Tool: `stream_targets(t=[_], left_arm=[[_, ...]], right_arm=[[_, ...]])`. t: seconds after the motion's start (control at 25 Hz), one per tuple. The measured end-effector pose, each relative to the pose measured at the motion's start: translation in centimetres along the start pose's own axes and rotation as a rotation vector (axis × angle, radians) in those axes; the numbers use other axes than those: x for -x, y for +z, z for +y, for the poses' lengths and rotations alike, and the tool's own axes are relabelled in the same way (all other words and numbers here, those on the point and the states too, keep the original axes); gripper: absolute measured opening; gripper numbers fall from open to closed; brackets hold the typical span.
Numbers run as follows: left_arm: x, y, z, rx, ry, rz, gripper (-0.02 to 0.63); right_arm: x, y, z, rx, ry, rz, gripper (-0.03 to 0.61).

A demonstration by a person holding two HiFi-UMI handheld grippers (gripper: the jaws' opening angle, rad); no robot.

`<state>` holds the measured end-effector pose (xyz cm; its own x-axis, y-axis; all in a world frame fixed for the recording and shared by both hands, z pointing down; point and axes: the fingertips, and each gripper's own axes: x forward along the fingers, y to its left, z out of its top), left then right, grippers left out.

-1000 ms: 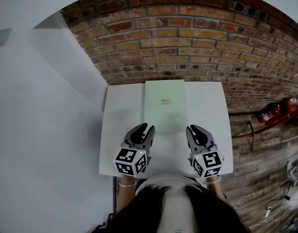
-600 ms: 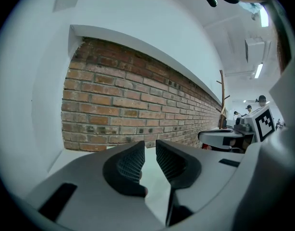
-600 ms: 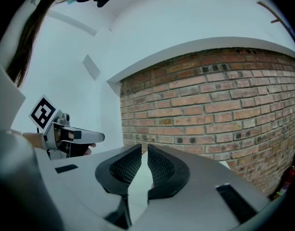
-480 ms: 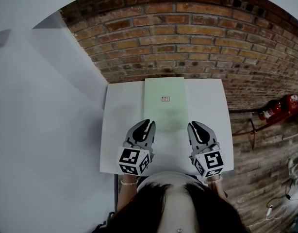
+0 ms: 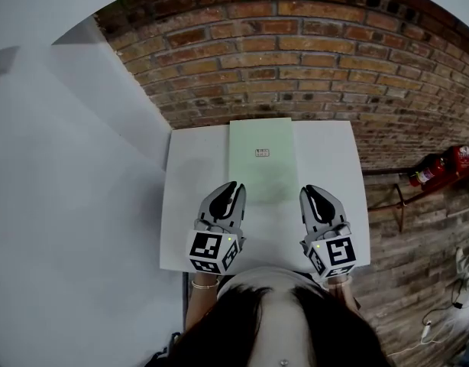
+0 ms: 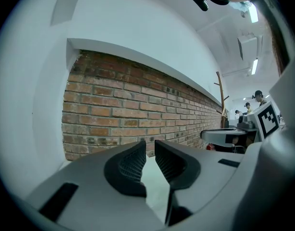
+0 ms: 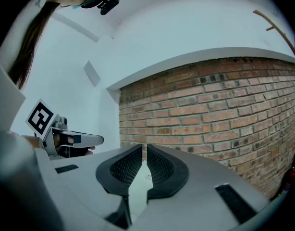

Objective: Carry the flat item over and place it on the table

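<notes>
Pale green flat item point(image 5: 260, 163) lies unmoved on the white worktop point(image 5: 326, 167), against the brick wall point(image 5: 295, 60). Away from that wall hover the left gripper point(image 5: 234, 187) and right gripper point(image 5: 310, 193) (left jaws just closing to a slit, right nearly pressed together, both empty): placement looks done.

Pale green rectangular flat item point(image 5: 260, 176), small label point(image 5: 261, 153) near its far end, flat on the white table point(image 5: 330, 167)

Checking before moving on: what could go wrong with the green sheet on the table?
The green sheet lies flat on the table, its far end by the brick wall; a nudge might jam or buckle it there. The left gripper, whose jaws have just been closing on nothing, and the right gripper, shut and empty, flank its near end; dipping down might snag and drag it.
</notes>
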<state>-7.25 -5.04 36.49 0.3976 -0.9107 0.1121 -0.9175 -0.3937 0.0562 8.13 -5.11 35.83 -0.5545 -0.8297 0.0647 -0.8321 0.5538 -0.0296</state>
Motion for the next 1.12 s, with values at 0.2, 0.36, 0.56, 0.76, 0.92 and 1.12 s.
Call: stream_targets(t=[0.2,0.36,0.56,0.76,0.92,1.12], left_arm=[[0.0,0.4,0.1,-0.013,0.004,-0.025,0.057],[0.1,0.9,-0.1,-0.023,-0.001,-0.049,0.043],[0.1,1.9,-0.1,-0.045,0.001,-0.084,0.03],[0.2,2.5,0.1,-0.068,0.006,-0.116,0.02],[0.3,3.0,0.3,-0.076,0.016,-0.131,0.018],[0.5,3.6,0.5,-0.092,0.022,-0.153,0.018]], right_arm=[[0.0,0.6,0.0,0.007,-0.005,-0.017,0.055],[0.0,0.9,-0.1,0.007,-0.01,-0.029,0.054],[0.0,1.6,-0.1,0.011,-0.012,-0.051,0.054],[0.0,1.9,-0.2,0.019,-0.019,-0.069,0.052],[-0.2,2.5,-0.2,0.026,-0.023,-0.083,0.052],[-0.4,2.9,-0.1,0.033,-0.02,-0.098,0.049]])
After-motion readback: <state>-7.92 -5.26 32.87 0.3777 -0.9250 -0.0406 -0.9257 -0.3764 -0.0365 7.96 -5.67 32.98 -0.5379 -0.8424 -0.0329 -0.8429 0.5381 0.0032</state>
